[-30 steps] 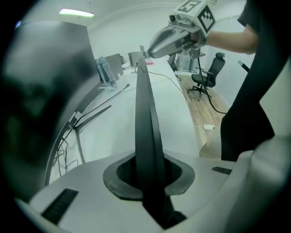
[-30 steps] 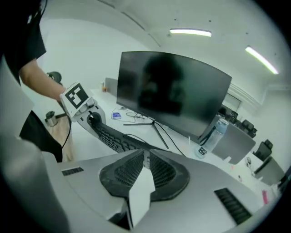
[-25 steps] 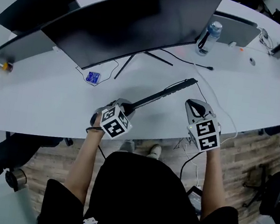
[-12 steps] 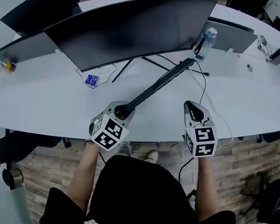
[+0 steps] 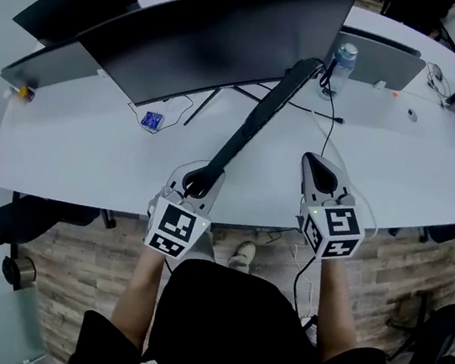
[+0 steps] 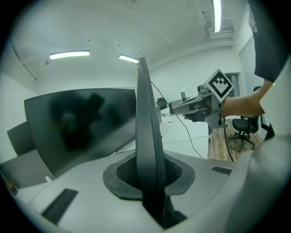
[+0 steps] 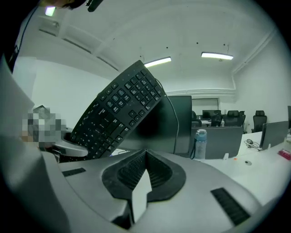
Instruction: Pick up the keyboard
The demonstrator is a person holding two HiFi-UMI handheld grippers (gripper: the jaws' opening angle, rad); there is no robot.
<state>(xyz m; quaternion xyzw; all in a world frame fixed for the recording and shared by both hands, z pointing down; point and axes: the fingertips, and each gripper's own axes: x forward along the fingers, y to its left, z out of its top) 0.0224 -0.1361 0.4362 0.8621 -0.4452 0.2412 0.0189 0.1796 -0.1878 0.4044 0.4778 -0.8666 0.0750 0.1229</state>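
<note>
Jaws of the left hand-held gripper (image 5: 196, 182) are clenched on the near end of a long black plastic keyboard (image 5: 258, 118), which passes edge-on between the dark ribbed pads. From that hand-held gripper the keyboard slants up and away, off the white curved worktop (image 5: 78, 159). Its far end reaches in front of the wide black curved monitor (image 5: 206, 42) and close to a clear plastic water bottle (image 5: 340, 60).

The key face is turned toward the right hand-held gripper (image 5: 320, 172), whose own view shows the rows of keys tilted above and to the left of its jaws. The right hand-held gripper is clenched on nothing: its two pads meet with no object between them. It hangs beside the left one, apart from the keyboard, over the worktop's near edge.

A thin black cable (image 5: 318, 112) lies on the worktop ahead of the right hand-held gripper. A small blue packet (image 5: 151, 121) lies ahead and to the left of the left hand-held gripper, below the monitor.
</note>
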